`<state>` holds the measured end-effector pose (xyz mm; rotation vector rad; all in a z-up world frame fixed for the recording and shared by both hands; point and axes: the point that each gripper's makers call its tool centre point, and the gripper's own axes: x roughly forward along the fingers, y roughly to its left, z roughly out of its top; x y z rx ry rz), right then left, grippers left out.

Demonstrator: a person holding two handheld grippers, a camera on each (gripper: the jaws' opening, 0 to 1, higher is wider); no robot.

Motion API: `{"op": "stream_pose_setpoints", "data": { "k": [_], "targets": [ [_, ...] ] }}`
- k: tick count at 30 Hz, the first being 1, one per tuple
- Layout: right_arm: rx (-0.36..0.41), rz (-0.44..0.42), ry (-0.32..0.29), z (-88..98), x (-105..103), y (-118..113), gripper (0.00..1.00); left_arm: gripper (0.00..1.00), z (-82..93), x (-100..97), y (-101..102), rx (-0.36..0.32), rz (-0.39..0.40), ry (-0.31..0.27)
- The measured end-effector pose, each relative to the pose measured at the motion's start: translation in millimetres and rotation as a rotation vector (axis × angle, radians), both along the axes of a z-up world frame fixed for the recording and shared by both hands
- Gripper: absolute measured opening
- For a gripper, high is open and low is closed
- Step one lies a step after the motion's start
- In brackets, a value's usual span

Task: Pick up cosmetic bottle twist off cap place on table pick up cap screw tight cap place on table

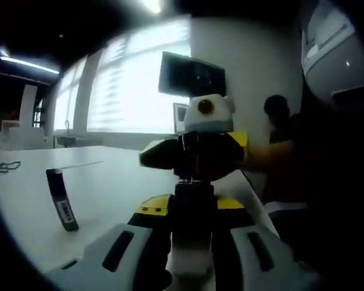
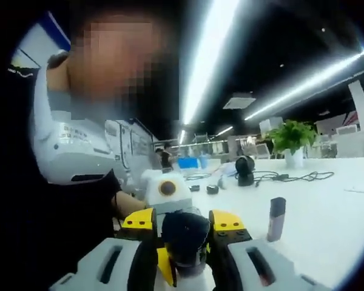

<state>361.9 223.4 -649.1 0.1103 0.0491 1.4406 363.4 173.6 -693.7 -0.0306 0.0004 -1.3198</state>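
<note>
A dark cosmetic bottle (image 1: 194,203) is held in the air between both grippers, above the white table (image 1: 103,182). In the left gripper view my left gripper (image 1: 193,209) rises from the bottom, its yellow-tipped jaws shut on the bottle's dark body, with a white part (image 1: 189,260) lower down. My right gripper (image 1: 194,160) faces it from beyond, clamped on the bottle's far end. In the right gripper view my right gripper (image 2: 185,229) is shut on the round dark cap (image 2: 185,233). Whether the cap is screwed tight or loose is hidden.
A slim dark tube (image 1: 62,199) (image 2: 276,218) stands on the table. A person (image 2: 73,151) is close behind the grippers. Farther back on the table (image 2: 327,206) are a potted plant (image 2: 291,142), a black device (image 2: 246,170) and cables (image 2: 294,177).
</note>
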Motion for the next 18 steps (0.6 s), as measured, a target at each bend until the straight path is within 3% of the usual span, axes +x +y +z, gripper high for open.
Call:
{"op": "stream_pose_setpoints", "data": {
  "k": [9,18],
  "targets": [
    [-0.063,-0.019,-0.026,-10.5,-2.0,22.3,0.32,0.15,0.6,3.1,2.1,-0.001,0.013,-0.008],
    [-0.103,0.004,-0.078,-7.5,-6.8,42.7,0.35,0.15,0.7,4.6,2.9,0.007,0.02,-0.031]
  ]
}}
